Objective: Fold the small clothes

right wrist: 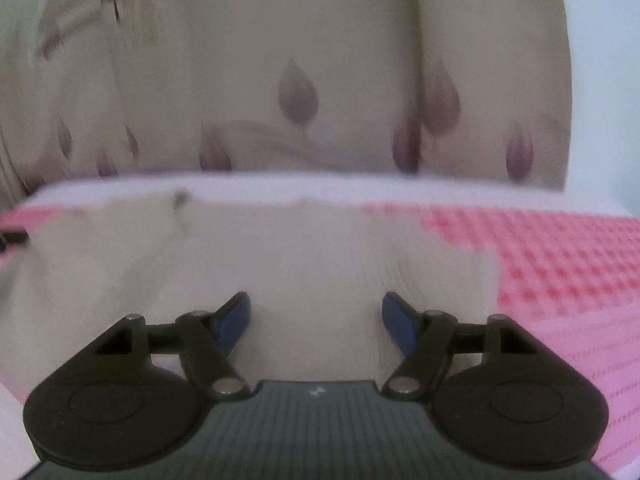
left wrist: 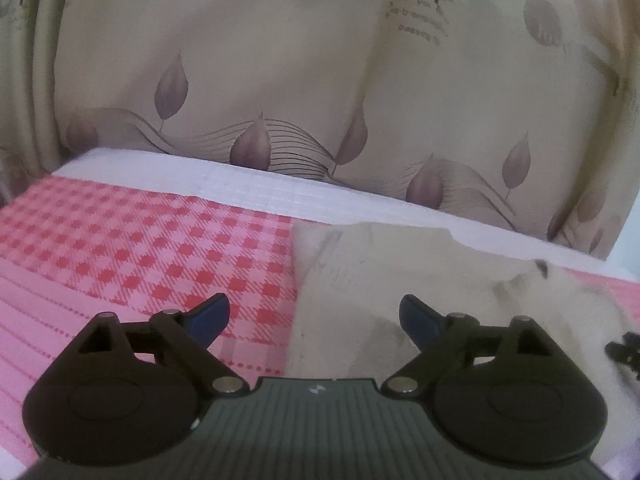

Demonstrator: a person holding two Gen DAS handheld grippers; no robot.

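Observation:
A small cream-white garment (left wrist: 400,272) lies flat on the pink checked cloth (left wrist: 140,248), with a dark tag near its far edge. My left gripper (left wrist: 314,320) hovers over the garment's left edge, wide open, nothing between its blue pads. In the right wrist view the same garment (right wrist: 280,248) fills the middle, blurred. My right gripper (right wrist: 316,320) stands open above it, and no fabric is pinched between its fingers. A dark tip of the right gripper (left wrist: 624,350) shows at the right edge of the left wrist view.
The pink checked cloth (right wrist: 560,264) covers a bed or table with a white border (left wrist: 240,184) along the far edge. A beige curtain (left wrist: 280,80) with leaf prints and lettering hangs right behind it.

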